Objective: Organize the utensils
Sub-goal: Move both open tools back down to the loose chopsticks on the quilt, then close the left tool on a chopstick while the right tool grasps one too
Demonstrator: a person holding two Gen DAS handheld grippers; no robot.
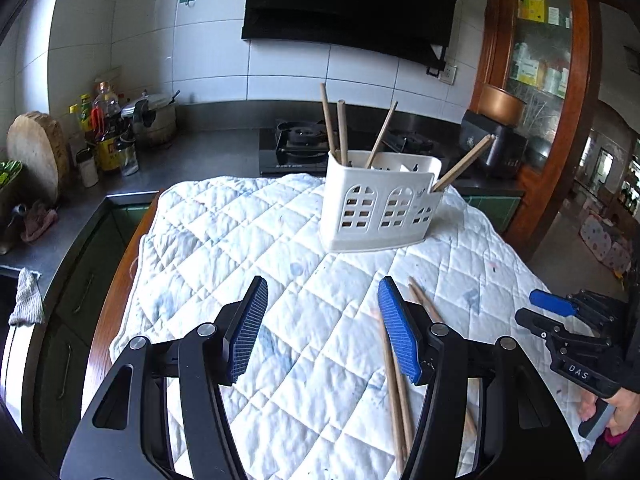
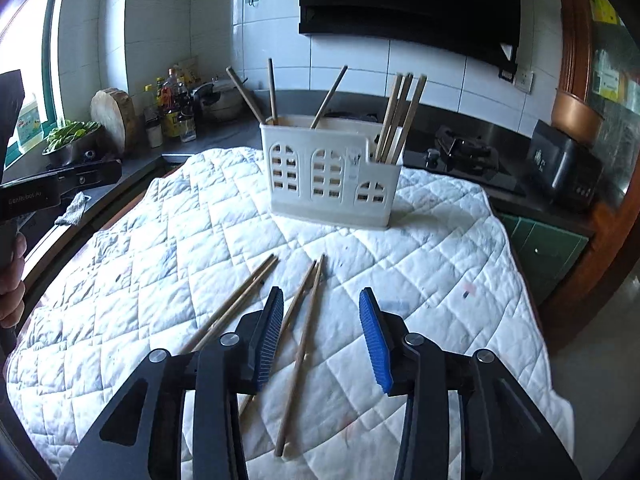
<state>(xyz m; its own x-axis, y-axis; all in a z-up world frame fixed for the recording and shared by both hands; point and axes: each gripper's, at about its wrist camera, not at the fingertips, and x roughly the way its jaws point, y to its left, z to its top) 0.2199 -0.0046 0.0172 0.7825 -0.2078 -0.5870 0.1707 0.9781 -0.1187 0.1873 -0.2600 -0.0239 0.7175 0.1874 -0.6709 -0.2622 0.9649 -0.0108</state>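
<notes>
Hovering wide open and empty, the right gripper [image 2: 320, 336] and left gripper [image 1: 322, 328] face the white holder [image 2: 332, 172]. Four loose chopsticks [image 2: 300, 344] lie on the quilted cloth [image 2: 440, 280] near the holder; picking one up likely comes next.

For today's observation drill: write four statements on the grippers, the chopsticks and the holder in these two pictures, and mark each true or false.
1. Both the left gripper and the right gripper are open and hold nothing. True.
2. The white holder lies tipped on its side. False: it stands upright on the quilted cloth.
3. Loose chopsticks lie on the cloth. True.
4. The holder is empty. False: chopsticks stand in it.
</notes>
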